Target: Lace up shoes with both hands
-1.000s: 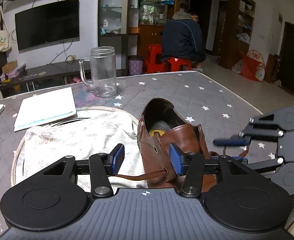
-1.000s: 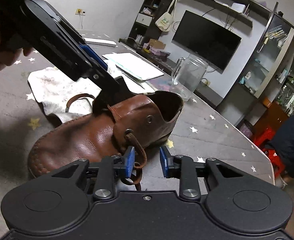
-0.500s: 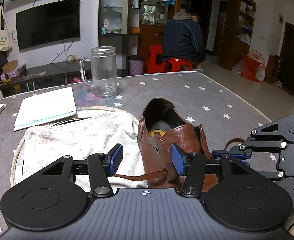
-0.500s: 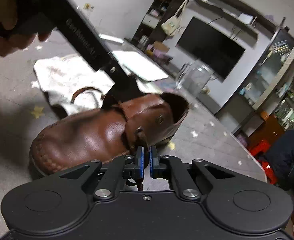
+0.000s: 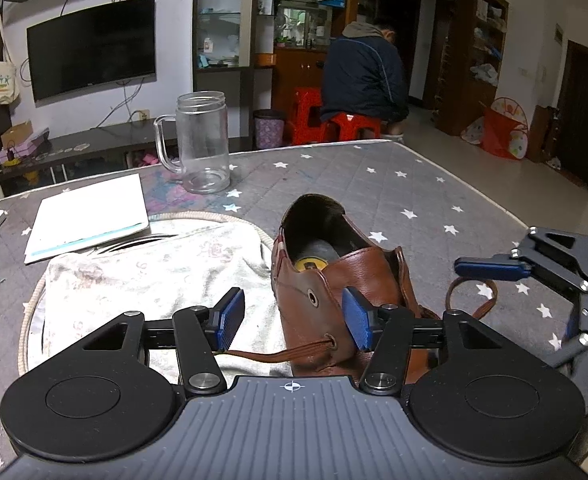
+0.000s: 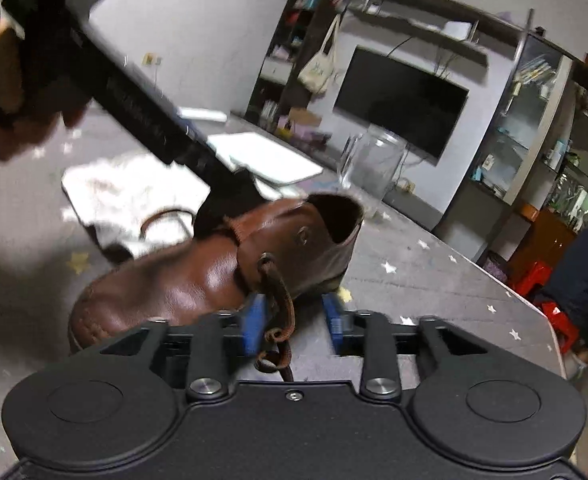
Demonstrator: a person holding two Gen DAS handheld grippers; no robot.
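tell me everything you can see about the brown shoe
The shoe is glossy brown leather with a stitched toe, lying on the star-print table beside a white cloth. Its opening faces the glass jar; a yellow label shows on the insole. A brown lace runs only through the lowest eyelet on each side; the upper eyelets are empty. The left gripper straddles one flap, open. The right gripper is open around the lace's other end.
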